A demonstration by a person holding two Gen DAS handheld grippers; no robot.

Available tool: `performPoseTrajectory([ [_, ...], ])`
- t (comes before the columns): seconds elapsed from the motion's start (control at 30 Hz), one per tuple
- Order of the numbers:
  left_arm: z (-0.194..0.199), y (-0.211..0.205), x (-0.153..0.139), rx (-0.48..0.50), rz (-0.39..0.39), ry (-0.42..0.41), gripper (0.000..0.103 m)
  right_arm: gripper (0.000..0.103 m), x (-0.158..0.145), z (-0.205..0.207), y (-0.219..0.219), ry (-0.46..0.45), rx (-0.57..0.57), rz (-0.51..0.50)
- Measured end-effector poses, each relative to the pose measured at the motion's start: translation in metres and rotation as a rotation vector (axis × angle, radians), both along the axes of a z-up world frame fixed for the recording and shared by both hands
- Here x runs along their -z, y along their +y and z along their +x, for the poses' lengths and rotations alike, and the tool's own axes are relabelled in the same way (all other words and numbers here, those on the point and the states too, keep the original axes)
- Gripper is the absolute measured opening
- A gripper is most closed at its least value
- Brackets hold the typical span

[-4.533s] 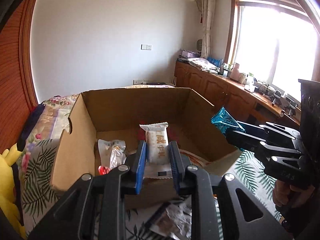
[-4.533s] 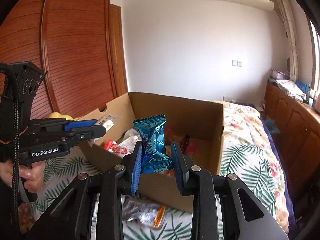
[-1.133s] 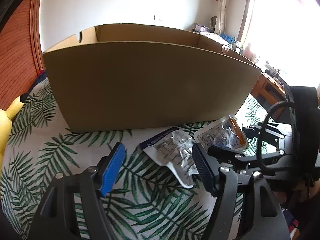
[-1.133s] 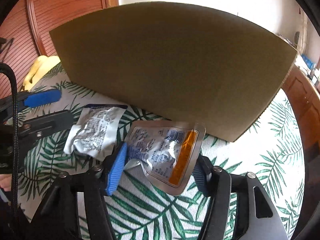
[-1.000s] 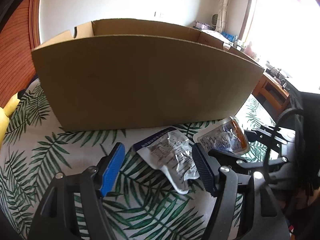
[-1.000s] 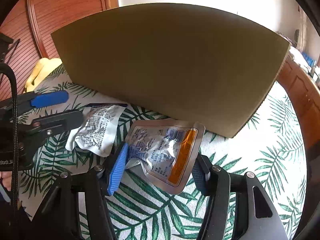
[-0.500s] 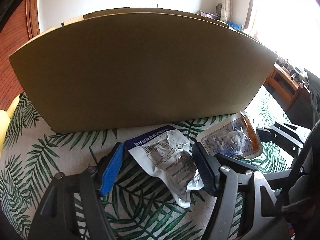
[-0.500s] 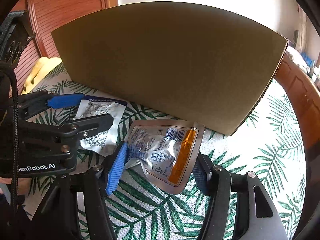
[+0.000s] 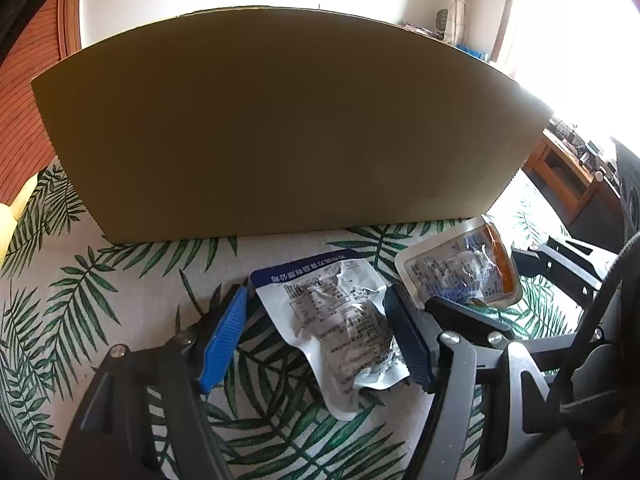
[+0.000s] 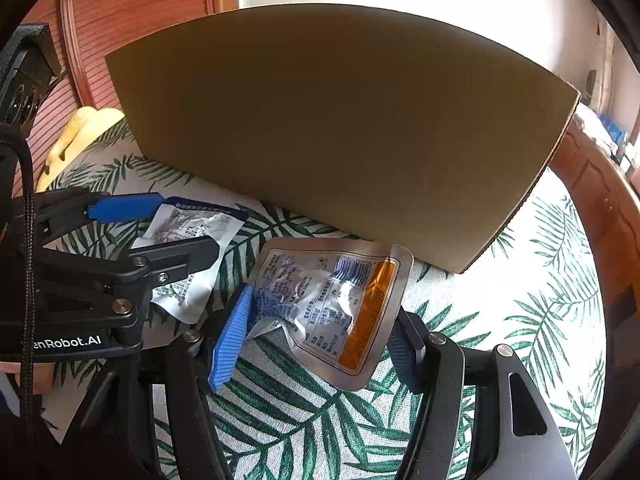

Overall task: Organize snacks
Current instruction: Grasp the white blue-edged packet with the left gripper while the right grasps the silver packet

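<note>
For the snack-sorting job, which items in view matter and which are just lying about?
Part of the job:
- cardboard box
- blue-edged silver packet, between the left gripper's open jaws
- orange-striped silver packet, between the right gripper's jaws

Just lying about:
- yellow plush toy
- wooden cabinet
- leaf-print bedspread

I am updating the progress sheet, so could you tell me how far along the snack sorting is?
Done: cannot tell, since the cardboard box shows only its outer wall. In hand: nothing gripped yet; the left gripper straddles the blue-edged packet and the right gripper straddles the orange-striped packet, both open. Left: both packets lie on the leaf-print cover outside the box.
</note>
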State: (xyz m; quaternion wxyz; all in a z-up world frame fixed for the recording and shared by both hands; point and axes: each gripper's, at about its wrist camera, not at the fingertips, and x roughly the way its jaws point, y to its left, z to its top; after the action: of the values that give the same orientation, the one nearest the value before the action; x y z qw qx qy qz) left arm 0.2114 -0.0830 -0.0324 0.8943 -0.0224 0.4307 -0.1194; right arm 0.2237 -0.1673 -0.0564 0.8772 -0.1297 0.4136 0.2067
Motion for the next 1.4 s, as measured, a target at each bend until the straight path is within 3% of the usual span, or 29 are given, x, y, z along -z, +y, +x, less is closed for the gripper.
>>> performPoseTrajectory([
  [0.33,-0.009,-0.008,0.001,0.048,0.055,0.006,0.07,0.063,0.001,-0.005,-0.015,0.021,-0.01,0.021],
  [0.43,-0.013,-0.01,-0.002,0.074,0.053,0.0,0.054,0.063,0.0,-0.006,-0.012,0.009,-0.011,0.004],
  [0.63,-0.029,-0.015,-0.007,0.087,0.046,-0.019,0.044,0.063,0.0,-0.006,-0.01,0.015,-0.011,0.015],
  [1.0,-0.043,-0.006,-0.01,0.079,0.012,-0.039,0.044,0.063,0.0,-0.008,-0.011,0.015,-0.034,0.013],
  [1.2,-0.044,0.008,-0.014,0.065,-0.016,-0.05,0.044,0.055,-0.003,-0.014,-0.013,-0.002,-0.046,0.023],
  [1.4,-0.045,0.017,-0.014,0.055,-0.034,-0.054,0.044,0.04,-0.016,-0.025,-0.022,-0.039,-0.054,0.072],
])
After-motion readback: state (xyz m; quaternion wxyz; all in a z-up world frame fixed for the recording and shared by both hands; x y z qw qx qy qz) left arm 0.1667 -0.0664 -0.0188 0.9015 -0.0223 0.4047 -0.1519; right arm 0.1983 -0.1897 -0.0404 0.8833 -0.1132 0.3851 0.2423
